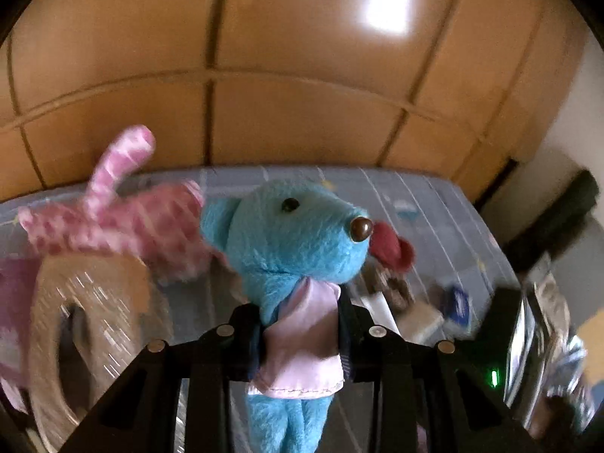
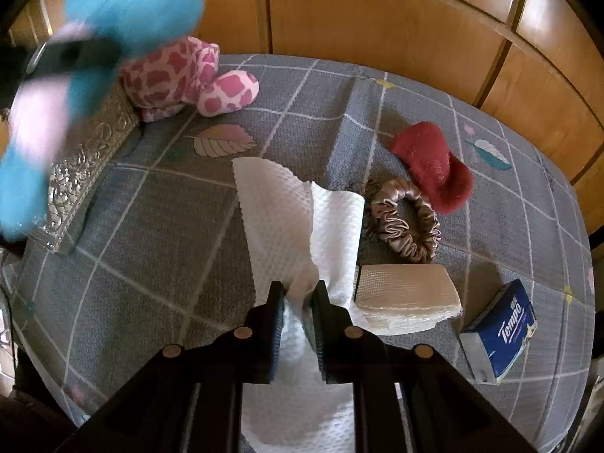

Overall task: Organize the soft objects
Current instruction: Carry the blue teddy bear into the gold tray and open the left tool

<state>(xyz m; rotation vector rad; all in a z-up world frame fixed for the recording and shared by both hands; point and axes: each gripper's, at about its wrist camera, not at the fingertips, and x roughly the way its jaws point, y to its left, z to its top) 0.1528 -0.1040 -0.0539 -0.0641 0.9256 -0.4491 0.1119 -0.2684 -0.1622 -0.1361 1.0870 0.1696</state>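
My left gripper (image 1: 302, 324) is shut on a blue plush mouse (image 1: 298, 238) in a pink shirt and holds it in the air above the bed. The mouse also shows blurred at the top left of the right wrist view (image 2: 128, 3), above a silver embossed box (image 2: 87, 166). A pink spotted plush (image 2: 181, 75) lies beside that box. My right gripper (image 2: 299, 302) is shut on a white waffle cloth (image 2: 279, 211) that rests on the grey bedspread (image 2: 158, 226).
On the bed right of the cloth lie a red sock (image 2: 434, 166), a beige satin scrunchie (image 2: 407, 219), a folded cream cloth (image 2: 407, 294) and a blue Tempo tissue pack (image 2: 502, 332). Wooden wardrobe doors (image 2: 377, 11) stand behind the bed.
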